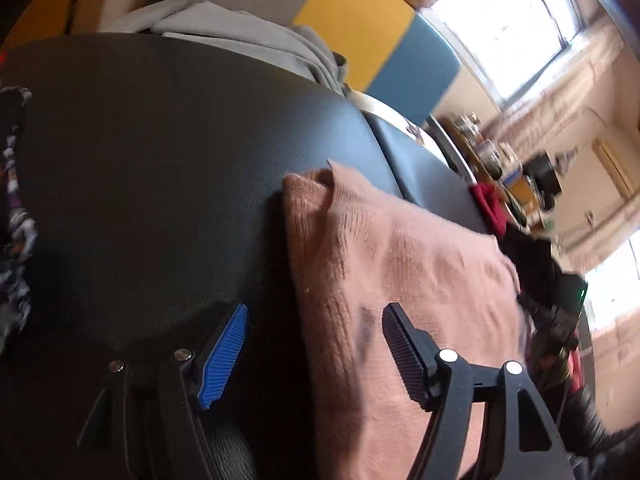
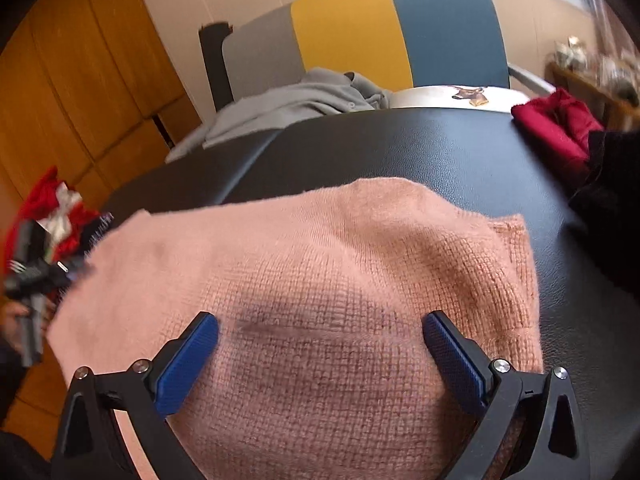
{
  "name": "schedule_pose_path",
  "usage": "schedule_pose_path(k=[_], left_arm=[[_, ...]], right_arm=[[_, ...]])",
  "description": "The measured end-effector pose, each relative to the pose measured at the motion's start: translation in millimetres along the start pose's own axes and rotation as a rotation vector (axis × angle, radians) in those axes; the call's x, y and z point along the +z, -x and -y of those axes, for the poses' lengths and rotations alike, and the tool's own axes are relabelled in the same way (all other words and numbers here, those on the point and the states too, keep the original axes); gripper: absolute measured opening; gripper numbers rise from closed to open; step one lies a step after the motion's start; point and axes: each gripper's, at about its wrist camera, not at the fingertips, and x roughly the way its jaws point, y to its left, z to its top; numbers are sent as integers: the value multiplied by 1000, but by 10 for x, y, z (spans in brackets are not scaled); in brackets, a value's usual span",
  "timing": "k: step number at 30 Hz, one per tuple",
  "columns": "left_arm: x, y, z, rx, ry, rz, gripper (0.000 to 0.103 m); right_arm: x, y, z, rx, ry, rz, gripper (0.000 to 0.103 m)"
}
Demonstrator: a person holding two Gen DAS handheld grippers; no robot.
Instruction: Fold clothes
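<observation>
The left gripper [image 1: 314,344] has its jaws spread wide with nothing between them: one blue-ribbed finger sits over the bare black tabletop [image 1: 160,160], the other over the edge of the pink knitted garment [image 1: 392,264]. Whether either fingertip touches the surface cannot be told from this angle. The right gripper [image 2: 320,340] is likewise wide open and holds nothing; both its fingers frame the pink knit [image 2: 304,280], which fills the space between them, though contact with the cloth is unclear.

The garment lies folded flat on the black padded tabletop [image 2: 440,148], its near part cut off by the lower edge of both views, so its full outline is hidden. A dark smudge or shadow on the knit sits just ahead of each gripper.

Farther out, a grey garment [image 2: 304,96] is bunched at the far side of the tabletop, partly hidden behind its rim. A red cloth [image 2: 556,128] lies at the right end beside something dark that runs out of frame. In the left wrist view a patterned fabric [image 1: 14,216] is only a sliver at the left margin. Behind stands a chair with grey, yellow and blue back panels [image 2: 360,32]. Shelves with blurred clutter [image 1: 500,160] cannot be made out.
</observation>
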Motion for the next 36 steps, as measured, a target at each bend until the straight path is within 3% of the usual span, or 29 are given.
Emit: schedule_pose_path(k=[5, 8, 11, 13, 14, 21, 24, 28, 36], left_arm=[[87, -100, 24, -54, -57, -17, 73], [158, -168, 95, -64, -108, -49, 73], [235, -271, 189, -144, -113, -99, 71], [245, -343, 265, -153, -123, -122, 51], [242, -378, 302, -139, -131, -131, 25], [339, -255, 111, -147, 3, -81, 16], [410, -114, 71, -134, 4, -70, 16], [497, 100, 107, -116, -5, -59, 16], [677, 550, 213, -83, -20, -37, 15]], right_arm=[[7, 12, 82, 56, -51, 37, 103], [26, -14, 42, 28, -29, 31, 103], [31, -40, -5, -1, -6, 25, 103], [29, -42, 1, -4, -4, 24, 103], [29, -43, 4, -5, -3, 24, 103], [34, -55, -22, -8, 15, -9, 103], [126, -41, -54, 65, 80, -86, 103], [256, 52, -144, 178, 203, -185, 103], [416, 97, -389, 202, 516, -372, 103]])
